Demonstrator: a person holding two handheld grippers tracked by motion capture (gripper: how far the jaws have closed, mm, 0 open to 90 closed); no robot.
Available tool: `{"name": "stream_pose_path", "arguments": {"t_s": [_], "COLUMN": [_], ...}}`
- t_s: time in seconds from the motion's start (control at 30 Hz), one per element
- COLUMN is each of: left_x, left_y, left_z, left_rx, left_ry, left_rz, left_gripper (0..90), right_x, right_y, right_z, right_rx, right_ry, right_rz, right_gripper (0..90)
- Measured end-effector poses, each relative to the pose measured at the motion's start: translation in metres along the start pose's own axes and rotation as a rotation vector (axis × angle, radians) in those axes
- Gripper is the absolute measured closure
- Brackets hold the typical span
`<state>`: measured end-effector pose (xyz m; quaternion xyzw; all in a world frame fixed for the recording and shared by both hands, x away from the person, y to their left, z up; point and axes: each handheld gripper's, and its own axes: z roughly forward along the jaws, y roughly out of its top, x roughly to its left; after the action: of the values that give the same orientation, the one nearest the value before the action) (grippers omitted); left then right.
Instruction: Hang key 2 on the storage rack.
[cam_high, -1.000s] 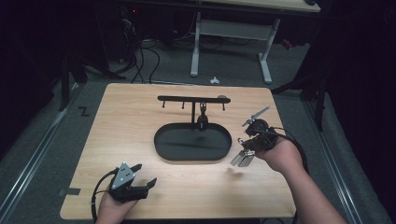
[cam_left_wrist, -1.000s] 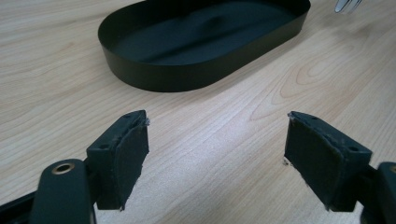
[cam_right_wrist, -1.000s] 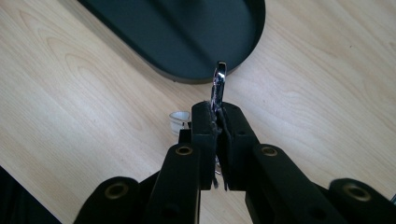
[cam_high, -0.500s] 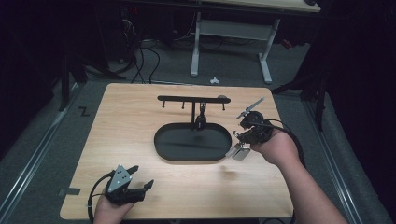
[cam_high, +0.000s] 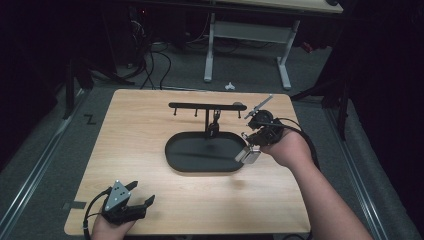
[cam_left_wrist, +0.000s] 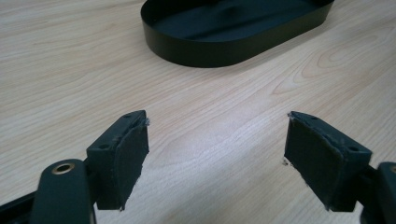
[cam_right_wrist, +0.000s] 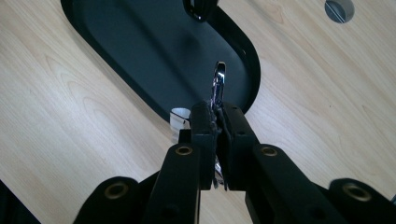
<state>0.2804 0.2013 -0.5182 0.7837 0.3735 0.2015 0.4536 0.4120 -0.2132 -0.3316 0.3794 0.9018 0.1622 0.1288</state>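
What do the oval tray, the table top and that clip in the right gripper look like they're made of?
Oval tray: likely thin metal or plastic with a matte black finish; it shows only a soft sheen.
Table top: light wood or wood laminate, with visible grain.
Clip, pinched in the right gripper: polished metal, with bright mirror-like glints.

Worktop (cam_high: 150, 130): pale wood, rectangular, rounded corners, grain running left to right. Black oval tray (cam_high: 175, 152) lies flat on it, slightly right of centre, long axis parallel to front edge, low upright wall. Black T-shaped rack (cam_high: 200, 106) rises at tray's far side, crossbar parallel to rear edge, short pegs under it. Rest of surface bare wood toward left edge and front corners. Grey floor (cam_high: 45, 165) surrounds worktop.
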Motion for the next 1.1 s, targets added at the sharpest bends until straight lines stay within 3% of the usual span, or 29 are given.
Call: {"name": "stream_pose_path", "arguments": {"t_s": [0.27, 0.57, 1.1], "left_x": [0.003, 0.002, 0.001], "left_y": [-0.005, -0.005, -0.005], "left_z": [-0.010, -0.009, -0.009], "left_rx": [-0.002, -0.003, -0.003], "left_ry": [0.022, 0.019, 0.013], "left_rz": [-0.015, -0.007, -0.004], "left_gripper": [22.1, 22.1, 22.1], "right_x": [-0.001, -0.005, -0.025], "right_y": [0.017, 0.029, 0.041], "right_z": [0.003, 0.005, 0.007], "right_rx": [-0.014, -0.018, -0.035], "right_ry": [0.003, -0.009, -0.027], "right_rz": [-0.008, -0.013, 0.050], "right_gripper": [85.6, 85.6, 85.6]}}
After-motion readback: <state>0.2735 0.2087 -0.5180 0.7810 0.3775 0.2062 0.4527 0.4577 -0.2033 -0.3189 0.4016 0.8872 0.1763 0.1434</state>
